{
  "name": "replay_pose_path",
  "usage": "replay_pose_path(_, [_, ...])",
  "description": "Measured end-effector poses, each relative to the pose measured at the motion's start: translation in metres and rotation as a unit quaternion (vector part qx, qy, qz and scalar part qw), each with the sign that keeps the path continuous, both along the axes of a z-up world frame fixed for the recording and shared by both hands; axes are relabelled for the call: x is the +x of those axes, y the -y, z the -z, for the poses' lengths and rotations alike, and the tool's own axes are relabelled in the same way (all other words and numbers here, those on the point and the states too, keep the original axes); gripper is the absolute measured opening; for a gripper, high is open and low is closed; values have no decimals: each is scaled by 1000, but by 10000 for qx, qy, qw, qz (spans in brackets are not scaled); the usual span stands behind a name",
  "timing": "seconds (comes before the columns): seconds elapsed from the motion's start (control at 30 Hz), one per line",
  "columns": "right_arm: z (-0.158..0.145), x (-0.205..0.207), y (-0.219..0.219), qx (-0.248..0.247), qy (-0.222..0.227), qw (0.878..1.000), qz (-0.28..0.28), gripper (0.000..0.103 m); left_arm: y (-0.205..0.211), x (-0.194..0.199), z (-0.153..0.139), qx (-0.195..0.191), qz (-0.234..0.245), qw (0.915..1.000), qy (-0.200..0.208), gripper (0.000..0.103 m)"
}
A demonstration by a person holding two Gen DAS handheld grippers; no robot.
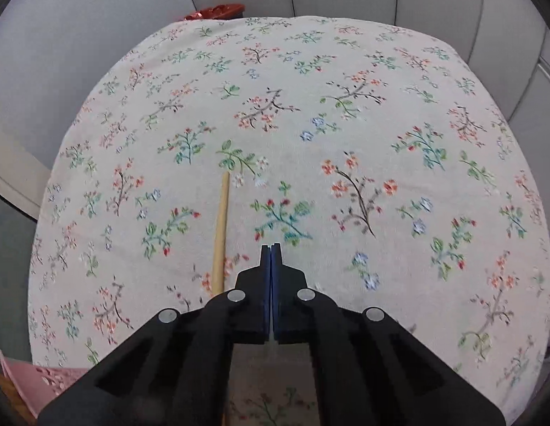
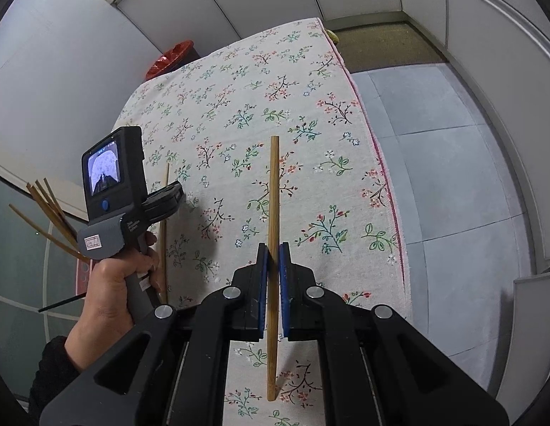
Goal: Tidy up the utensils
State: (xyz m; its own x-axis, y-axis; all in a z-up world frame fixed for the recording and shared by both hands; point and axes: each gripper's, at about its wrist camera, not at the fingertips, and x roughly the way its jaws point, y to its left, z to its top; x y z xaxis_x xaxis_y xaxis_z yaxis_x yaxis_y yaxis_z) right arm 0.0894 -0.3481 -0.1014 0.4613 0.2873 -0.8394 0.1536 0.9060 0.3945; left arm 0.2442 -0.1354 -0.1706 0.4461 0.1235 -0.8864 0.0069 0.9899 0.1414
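Note:
My right gripper (image 2: 273, 248) is shut on a bamboo chopstick (image 2: 273, 184), which runs lengthwise between the blue pads and hangs just above the floral tablecloth (image 2: 310, 113). Another bamboo chopstick (image 1: 221, 227) lies flat on the cloth just left of my left gripper (image 1: 271, 248), whose jaws are shut with nothing between them. From the right wrist view, a hand (image 2: 108, 291) holds the left gripper (image 2: 175, 191) over that lying chopstick (image 2: 164, 213). Several more chopsticks (image 2: 49, 209) fan out of a pink holder (image 2: 83, 273) at the table's left edge.
A red bin (image 2: 172, 58) stands behind the table's far left corner. The cloth's right edge (image 2: 385, 184) drops to grey floor tiles (image 2: 452, 177). A corner of the pink perforated holder (image 1: 33, 383) shows at the lower left of the left wrist view.

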Motion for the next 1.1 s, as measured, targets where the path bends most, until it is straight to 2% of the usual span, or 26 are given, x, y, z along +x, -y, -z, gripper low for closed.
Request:
replay_pose_path(0.13, [-3, -6, 1, 53, 16, 10000, 73, 6, -5, -9, -6, -451, 50, 9985, -314, 0])
replay_pose_path(0.2, [-5, -8, 1, 85, 42, 9999, 97, 6, -5, -10, -8, -388, 175, 9983, -401, 1])
replay_pose_path(0.23, [-6, -8, 1, 109, 56, 9999, 99, 6, -3, -9, -11, -212, 245, 9988, -369, 1])
replay_pose_path(0.3, [-8, -7, -2, 143, 88, 9998, 47, 6, -3, -5, -15, 113, 235, 9995, -183, 15])
replay_pose_path(0.33, [-9, -6, -3, 138, 102, 9999, 11, 6, -4, -2, -14, 216, 175, 9996, -101, 40])
replay_pose_path(0.37, [-9, -5, -4, 138, 103, 9999, -14, 6, -6, 1, -14, 240, 105, 9996, -45, 50])
replay_pose_path(0.5, [-7, -1, -1, 202, 69, 9998, 15, 6, -12, 21, -1, -58, -116, 9996, -247, 50])
replay_pose_path(0.53, [-6, 1, -1, 216, 57, 9997, 18, 6, -12, 22, -1, -100, -151, 9997, -155, 44])
replay_pose_path(0.63, [-5, 2, 0, 218, 44, 9998, 11, 6, -11, 28, -1, -356, -65, 9993, -96, 11])
replay_pose_path(0.77, [-7, 2, 1, 251, 72, 9996, 58, 6, -7, 34, -2, -180, -37, 9996, -193, 6])
replay_pose_path(0.87, [-11, 0, 1, 223, 135, 9996, 60, 6, -4, 27, -5, -427, -8, 9988, -240, 6])
replay_pose_path(1.1, [-28, -12, -2, -28, 459, 9988, 170, 6, 24, -34, -46, -856, 788, 9931, 134, 6])
